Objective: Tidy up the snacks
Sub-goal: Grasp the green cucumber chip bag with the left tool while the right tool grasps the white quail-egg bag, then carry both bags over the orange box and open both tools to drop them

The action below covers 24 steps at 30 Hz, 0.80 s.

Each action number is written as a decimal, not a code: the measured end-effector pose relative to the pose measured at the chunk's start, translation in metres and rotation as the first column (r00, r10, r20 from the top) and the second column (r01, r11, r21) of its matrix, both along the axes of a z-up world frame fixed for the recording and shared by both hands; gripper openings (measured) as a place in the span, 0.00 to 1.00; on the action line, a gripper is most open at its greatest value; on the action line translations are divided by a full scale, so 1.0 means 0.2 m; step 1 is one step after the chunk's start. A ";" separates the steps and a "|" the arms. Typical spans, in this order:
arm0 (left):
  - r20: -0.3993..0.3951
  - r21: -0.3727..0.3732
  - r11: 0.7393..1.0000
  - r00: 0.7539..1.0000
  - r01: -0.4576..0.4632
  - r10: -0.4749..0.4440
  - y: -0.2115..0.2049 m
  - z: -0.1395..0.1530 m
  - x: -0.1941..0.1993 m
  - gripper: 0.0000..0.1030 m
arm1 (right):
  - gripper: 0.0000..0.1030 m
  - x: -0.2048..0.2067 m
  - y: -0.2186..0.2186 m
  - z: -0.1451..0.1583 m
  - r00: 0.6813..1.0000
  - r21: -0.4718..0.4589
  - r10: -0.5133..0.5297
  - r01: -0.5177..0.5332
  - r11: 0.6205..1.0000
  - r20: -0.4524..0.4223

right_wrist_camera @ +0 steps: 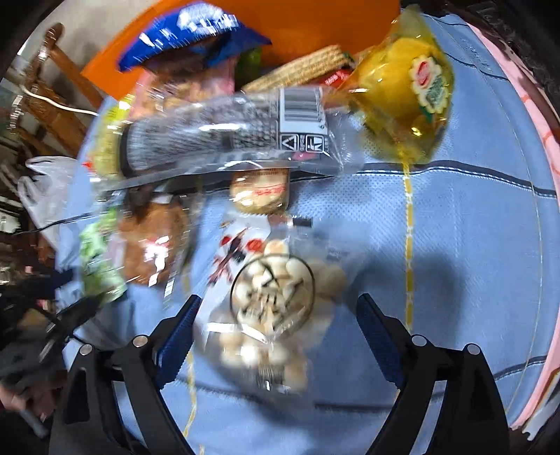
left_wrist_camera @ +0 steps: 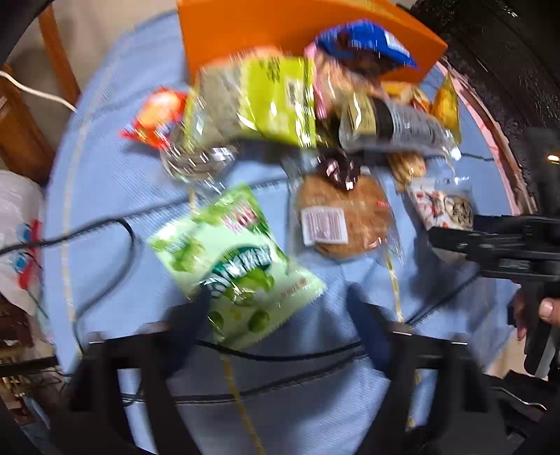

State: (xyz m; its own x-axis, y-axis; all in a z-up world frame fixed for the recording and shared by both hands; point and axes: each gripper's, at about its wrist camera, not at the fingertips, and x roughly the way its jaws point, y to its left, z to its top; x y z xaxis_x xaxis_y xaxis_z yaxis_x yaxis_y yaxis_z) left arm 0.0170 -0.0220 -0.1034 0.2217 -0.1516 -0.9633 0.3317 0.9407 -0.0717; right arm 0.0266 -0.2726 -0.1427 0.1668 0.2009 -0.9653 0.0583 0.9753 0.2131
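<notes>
Blue-padded jaws of the right gripper are standing wide apart, straddling a clear bag of pale round biscuits without pressing on it; the bag is lying flat on the blue cloth-covered surface, so this looks like a lining-up for a pick, not a grip. From that bag, a heap of snacks is spreading toward twelve o'clock: a long clear sleeve of dark cookies lying crosswise, a yellow packet at one o'clock, a blue bag at eleven o'clock leaning into an orange bin, which is probably where the sorted snacks are meant to go.

In the left wrist view, the left gripper is also hanging open. A light green candy bag is overlapping the left finger at its lower corner, but the other finger is well clear, so nothing is being pinched. Beyond it, at one o'clock, a round brown cookie in clear wrap is resting on the cloth, with a lime-green packet and a small red packet farther off near the heap. A black cable is trailing across the cloth at nine o'clock and could snag a packet being dragged.

Most snacks are still loose outside the bin, so I judge the sorting barely begun.
</notes>
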 end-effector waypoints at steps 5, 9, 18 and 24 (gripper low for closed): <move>-0.027 0.029 0.997 0.997 -0.067 0.068 0.05 -0.04 0.09 0.80 | 0.97 0.01 0.09 -0.03 0.999 -0.096 0.044 -0.042 0.994 0.019; -0.120 0.070 0.974 0.967 -0.217 0.225 0.14 -0.16 0.11 0.80 | 0.69 -0.04 0.14 -0.01 0.993 -0.229 0.113 -0.100 0.968 0.046; -0.183 0.100 0.924 0.906 -0.370 0.383 0.16 -0.24 0.23 0.94 | 0.59 -0.12 0.02 0.00 0.996 -0.203 0.079 -0.067 0.977 0.052; -0.149 0.015 0.944 0.933 -0.328 0.327 0.19 -0.12 0.14 0.29 | 0.58 -0.10 0.02 0.00 0.996 -0.186 0.071 -0.061 0.981 0.052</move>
State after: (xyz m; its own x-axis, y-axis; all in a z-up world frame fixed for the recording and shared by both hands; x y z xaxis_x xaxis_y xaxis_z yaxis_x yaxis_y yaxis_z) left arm 0.0454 0.0159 -0.1284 0.1168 -0.1046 -0.9876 -0.0097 0.9943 -0.1065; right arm 0.0065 -0.2685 -0.1433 0.2158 0.0331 -0.9759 -0.0147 0.9994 0.0306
